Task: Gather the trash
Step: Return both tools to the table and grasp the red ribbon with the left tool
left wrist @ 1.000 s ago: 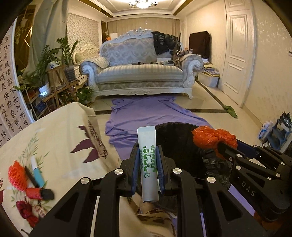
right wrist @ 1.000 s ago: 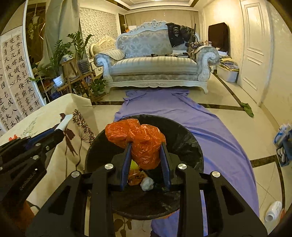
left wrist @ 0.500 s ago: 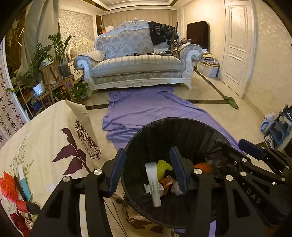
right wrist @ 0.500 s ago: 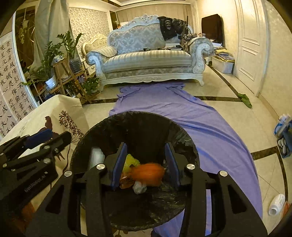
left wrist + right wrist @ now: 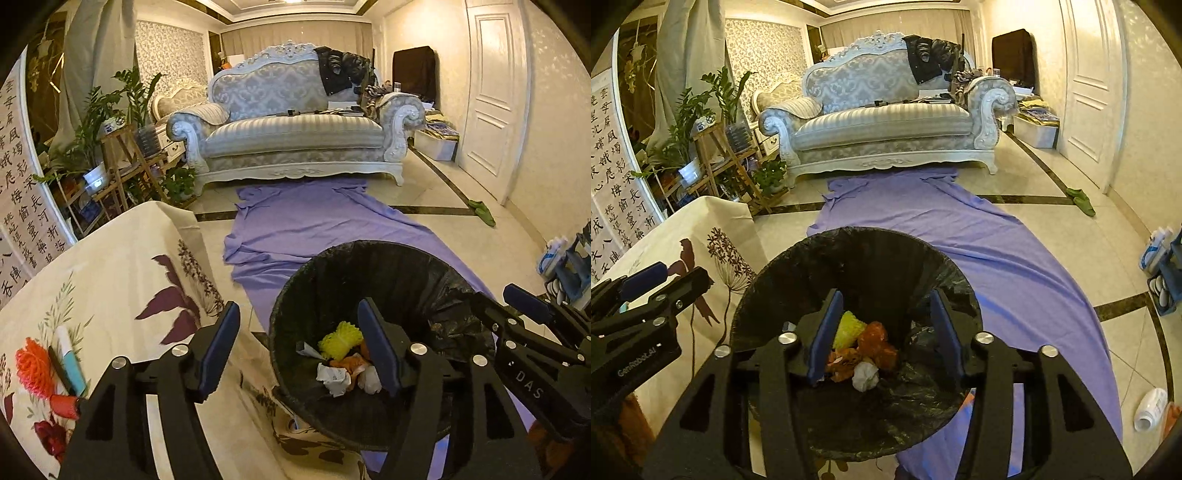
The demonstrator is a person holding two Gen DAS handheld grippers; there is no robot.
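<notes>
Drop step is done for both: left gripper and right gripper have just been opening, both jaws now wide and empty; to finish well, lift both straight up clear of the bin liner before swinging left, so no finger snags the black plastic. Dropped trash lies loose at the bin bottom, below and between the right fingers, touching neither pad; in the left view it sits just inside the right finger. Remaining trash waits on the tablecloth, near left, well apart from the left fingers.
</notes>
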